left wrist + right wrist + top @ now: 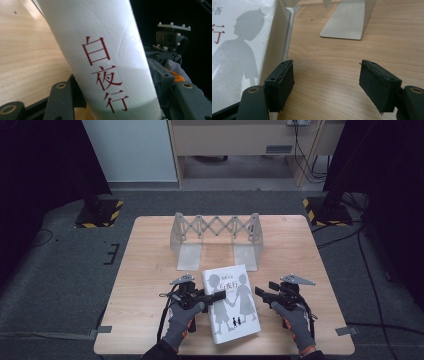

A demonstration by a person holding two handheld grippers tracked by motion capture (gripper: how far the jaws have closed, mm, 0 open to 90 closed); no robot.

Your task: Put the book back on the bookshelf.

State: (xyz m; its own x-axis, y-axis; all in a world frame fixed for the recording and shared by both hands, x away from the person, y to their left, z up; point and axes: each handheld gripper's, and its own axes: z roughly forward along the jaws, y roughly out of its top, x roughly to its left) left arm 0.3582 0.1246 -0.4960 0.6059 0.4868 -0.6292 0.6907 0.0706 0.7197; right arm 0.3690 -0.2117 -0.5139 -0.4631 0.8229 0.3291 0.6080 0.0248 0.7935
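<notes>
From above, the book [231,302] lies near the front edge of the table [150,270], roughly mid-width, with the metal rack [216,236] back toward the far edge. My left gripper [216,296] has its jaws over the book's left edge, and my right gripper [260,292] sits just off its right edge.

In the left gripper view, my jaws are clamped on the book's spine [105,62], red lettering facing me.

In the right gripper view, my jaws are spread wide over bare wood, one pad [279,85] right beside the book's page edge [274,47].

Red Chinese characters 白夜行 run down the white spine of the book [105,62], and the same title appears on its cover.
</notes>
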